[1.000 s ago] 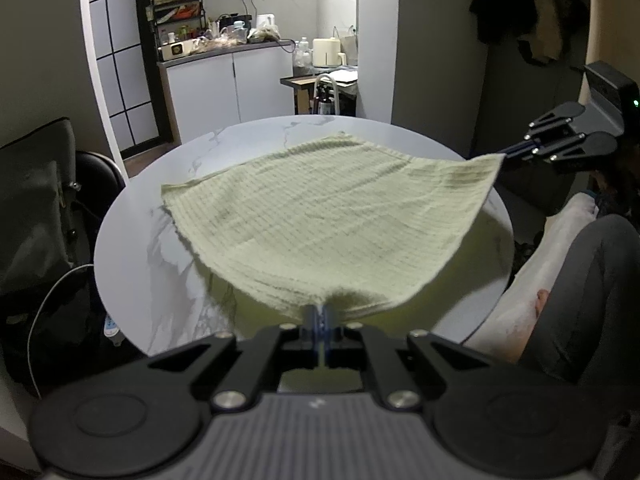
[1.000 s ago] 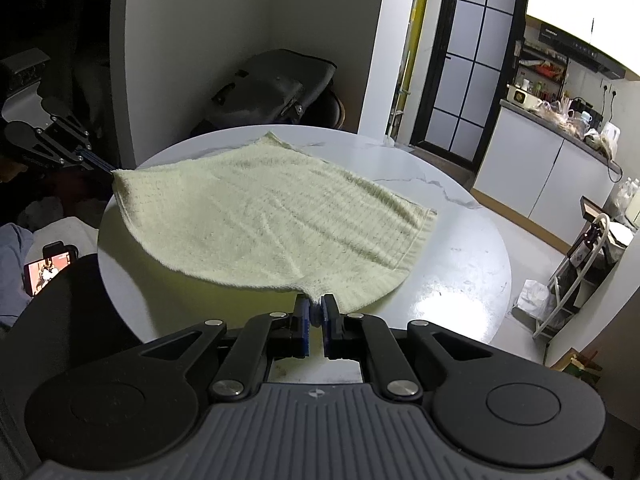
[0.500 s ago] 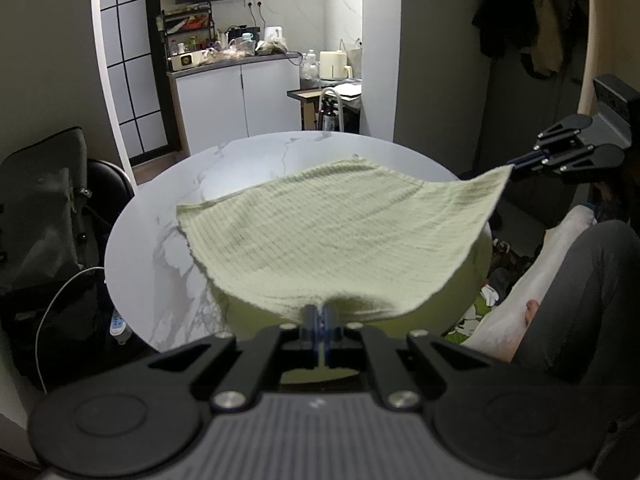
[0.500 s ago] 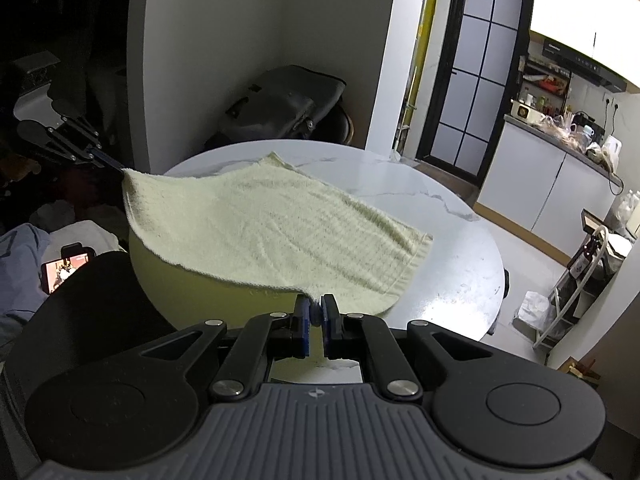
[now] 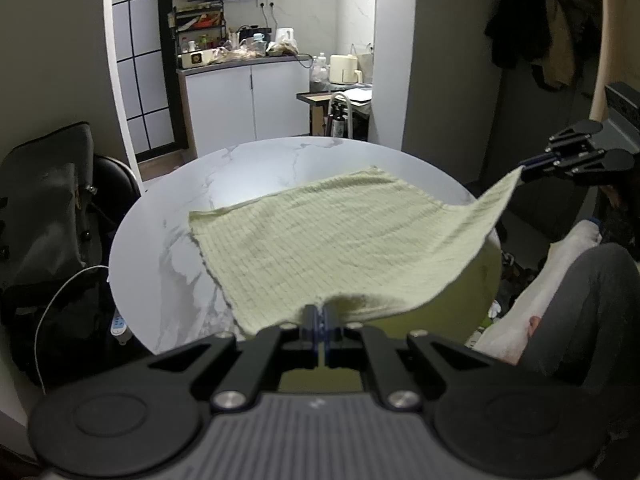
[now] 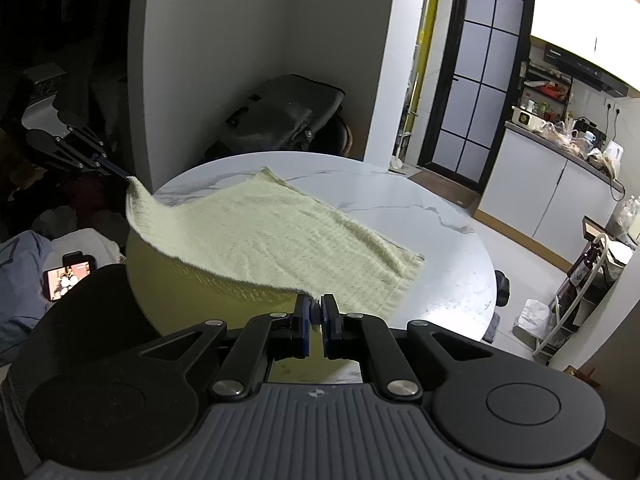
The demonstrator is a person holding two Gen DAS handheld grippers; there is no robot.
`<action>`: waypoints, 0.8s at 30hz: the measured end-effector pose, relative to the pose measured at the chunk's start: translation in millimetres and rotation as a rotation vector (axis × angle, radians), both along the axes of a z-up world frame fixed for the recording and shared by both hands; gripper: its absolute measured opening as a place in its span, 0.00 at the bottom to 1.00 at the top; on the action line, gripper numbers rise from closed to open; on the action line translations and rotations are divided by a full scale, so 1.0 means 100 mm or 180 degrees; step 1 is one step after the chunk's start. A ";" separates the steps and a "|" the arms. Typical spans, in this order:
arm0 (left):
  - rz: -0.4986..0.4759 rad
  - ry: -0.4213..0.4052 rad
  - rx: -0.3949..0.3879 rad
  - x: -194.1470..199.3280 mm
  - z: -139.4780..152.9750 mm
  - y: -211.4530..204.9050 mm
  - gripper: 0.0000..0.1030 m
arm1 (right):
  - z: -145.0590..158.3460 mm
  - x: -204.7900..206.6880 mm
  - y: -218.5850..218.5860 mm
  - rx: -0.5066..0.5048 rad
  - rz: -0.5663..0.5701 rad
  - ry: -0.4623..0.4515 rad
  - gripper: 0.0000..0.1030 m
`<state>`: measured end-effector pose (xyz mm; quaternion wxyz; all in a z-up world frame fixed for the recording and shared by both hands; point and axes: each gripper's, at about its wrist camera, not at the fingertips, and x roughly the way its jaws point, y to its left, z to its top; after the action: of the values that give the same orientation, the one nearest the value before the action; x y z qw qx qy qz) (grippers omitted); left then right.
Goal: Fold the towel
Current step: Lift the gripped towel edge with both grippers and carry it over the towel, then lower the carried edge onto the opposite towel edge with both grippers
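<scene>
Towel, pale yellow-green waffle-weave terry cloth (image 5: 340,240), is pinched at a near corner in each of my tongs. My left tongs (image 5: 318,316) are pressed together on one corner right at the blue pads; my right tongs (image 6: 316,312) are clamped on the neighbouring corner, a thin fold of cloth showing between the pads. From the left tongs' view, the right tongs (image 5: 524,170) are out to the right and raised, with the corner they grip lifted off the surface. From the right tongs' view, the left tongs (image 6: 120,174) are far to the left, likewise holding their corner in the air. The near edge sags between the two grips, hanging past the rim. Ahead of both tongs the far half of the cloth lies flat on the round white marble-patterned table (image 5: 168,248). Beyond the table, a dark grey bag (image 6: 288,116) sits on a chair, and white kitchen cabinets (image 5: 244,104) stand further back. To the right of my left tongs, a leg in grey trousers (image 5: 580,304) is visible
</scene>
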<state>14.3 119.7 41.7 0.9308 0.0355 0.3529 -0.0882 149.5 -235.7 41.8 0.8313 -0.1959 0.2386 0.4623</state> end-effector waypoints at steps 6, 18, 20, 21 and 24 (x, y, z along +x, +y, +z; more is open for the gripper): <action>0.0007 -0.0025 -0.0022 0.22 0.01 0.07 0.02 | 0.01 0.11 0.05 0.0061 -0.0036 -0.0020 0.06; 0.0123 -0.0070 -0.0018 0.53 0.13 0.22 0.02 | 0.13 0.26 0.09 0.0040 -0.0091 -0.0086 0.06; 0.0173 -0.0058 -0.0041 0.57 0.12 0.26 0.02 | 0.15 0.30 0.09 0.0068 -0.0119 -0.0103 0.06; 0.0193 -0.0059 -0.0054 0.56 0.12 0.26 0.02 | 0.16 0.34 0.10 0.0098 -0.0140 -0.0110 0.06; 0.0278 -0.0089 -0.0115 0.53 0.17 0.25 0.02 | 0.17 0.44 0.13 0.0159 -0.0172 -0.0121 0.06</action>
<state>67.5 145.0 58.5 0.9391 0.0045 0.3395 -0.0533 193.6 -222.3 58.4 0.8525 -0.1773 0.2163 0.4417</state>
